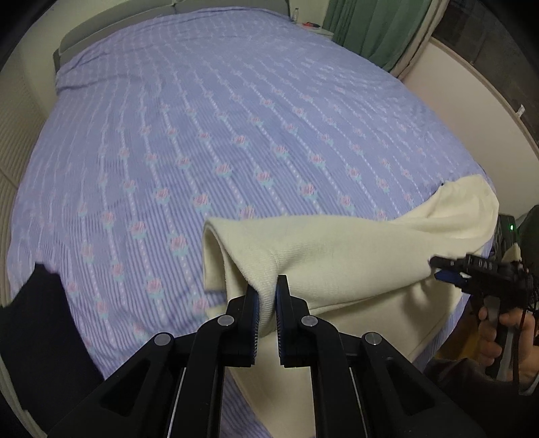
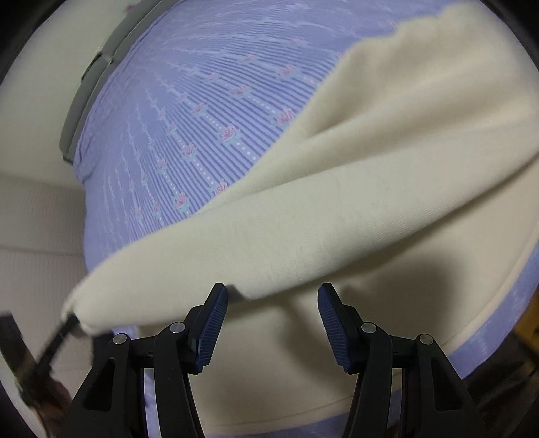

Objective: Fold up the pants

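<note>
Cream pants point(image 1: 337, 256) lie at the near right corner of a bed with a lilac flowered cover point(image 1: 202, 134). My left gripper point(image 1: 266, 286) is shut on a fold of the pants' left end and holds it raised above the bed. In the right wrist view the pants point(image 2: 337, 219) stretch from upper right down to the lower left. My right gripper point(image 2: 273, 296) is open and empty, its blue pads point(image 2: 212, 323) just below the raised fold. It also shows in the left wrist view point(image 1: 444, 269) at the pants' right edge.
A grey headboard point(image 1: 134, 27) and green curtain point(image 1: 377, 27) stand at the far end. A nightstand with small items point(image 1: 313, 28) sits by the curtain. A dark cloth point(image 1: 37, 330) lies at the bed's near left edge. Cream walls flank the bed.
</note>
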Demonstrator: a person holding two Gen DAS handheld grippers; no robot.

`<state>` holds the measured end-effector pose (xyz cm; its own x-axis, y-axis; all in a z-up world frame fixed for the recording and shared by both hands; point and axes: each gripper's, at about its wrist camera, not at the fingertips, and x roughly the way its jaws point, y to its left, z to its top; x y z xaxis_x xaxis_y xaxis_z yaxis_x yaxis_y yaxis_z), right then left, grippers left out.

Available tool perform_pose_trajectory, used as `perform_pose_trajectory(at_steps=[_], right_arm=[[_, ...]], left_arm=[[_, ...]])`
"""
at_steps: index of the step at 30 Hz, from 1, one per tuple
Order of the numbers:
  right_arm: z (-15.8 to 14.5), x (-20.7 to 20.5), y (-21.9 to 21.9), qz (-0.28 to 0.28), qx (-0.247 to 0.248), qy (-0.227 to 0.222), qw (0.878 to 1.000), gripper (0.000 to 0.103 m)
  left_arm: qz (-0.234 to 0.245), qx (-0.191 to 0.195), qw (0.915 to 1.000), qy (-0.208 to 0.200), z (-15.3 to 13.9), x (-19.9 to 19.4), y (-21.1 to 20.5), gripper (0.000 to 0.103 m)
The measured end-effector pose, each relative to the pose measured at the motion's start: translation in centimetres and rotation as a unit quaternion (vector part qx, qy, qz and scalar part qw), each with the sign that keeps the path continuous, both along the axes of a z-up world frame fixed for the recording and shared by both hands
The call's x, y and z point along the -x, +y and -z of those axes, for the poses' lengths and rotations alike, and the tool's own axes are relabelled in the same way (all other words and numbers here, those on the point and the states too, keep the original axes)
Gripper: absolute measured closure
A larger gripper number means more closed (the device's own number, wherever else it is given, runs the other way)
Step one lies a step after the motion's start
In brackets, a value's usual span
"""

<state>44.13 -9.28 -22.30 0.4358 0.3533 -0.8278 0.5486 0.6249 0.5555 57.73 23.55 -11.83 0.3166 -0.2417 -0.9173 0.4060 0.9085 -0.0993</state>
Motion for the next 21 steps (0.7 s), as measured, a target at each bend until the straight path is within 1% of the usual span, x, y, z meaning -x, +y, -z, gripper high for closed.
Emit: perform_pose_trajectory(at_steps=[1,2,3,4,5,6,10,15,18,21], right_arm=[[0.3,0.0,0.1,0.004,-0.005,-0.001,1.000,0.046],[0.6,-0.2,0.2,0.006,-0.016,-0.002,1.000,0.052],[0.8,-0.3,0.5,0.005,-0.028,-0.005,1.000,0.075],[1.0,-0.5,0.7,0.002,-0.033,-0.001,0.999,0.088],[1.1,-0.6,0.9,0.000,-0.034,0.002,0.999,0.091],[0.9,-0.4,1.1,0.001,-0.031,0.000,1.000,0.093],[-1.1,0.2,1.5,-0.022,-0.009,-0.008,1.000,0.094],[-3.3,1.5,1.9,-0.059,0.006,-0.011,0.998,0.094],[-3.6,2.4,2.3,-0.078,0.011,-0.004,0.997,0.094],[-3.5,3.0,2.6,-0.094,0.017,0.004,0.995,0.094]], left_arm=[[-0.002,-0.001,1.0000,0.002,0.1,0.3,0.1,0.093],[-0.006,-0.001,1.0000,0.005,0.2,0.7,0.3,0.093],[-0.007,-0.001,1.0000,0.006,0.2,1.0,0.5,0.093],[-0.010,-0.002,0.9999,0.006,0.2,1.3,0.7,0.093],[-0.015,-0.003,0.9999,0.007,0.2,1.7,1.0,0.093],[-0.020,-0.003,0.9998,0.009,0.2,2.2,1.2,0.093],[-0.043,0.005,0.9989,0.019,-0.1,4.5,2.1,0.093],[-0.049,0.005,0.9985,0.024,-0.6,8.1,2.7,0.093],[-0.052,0.007,0.9985,0.014,-0.6,10.6,3.0,0.093],[-0.060,0.009,0.9981,0.004,0.1,12.7,3.2,0.093]])
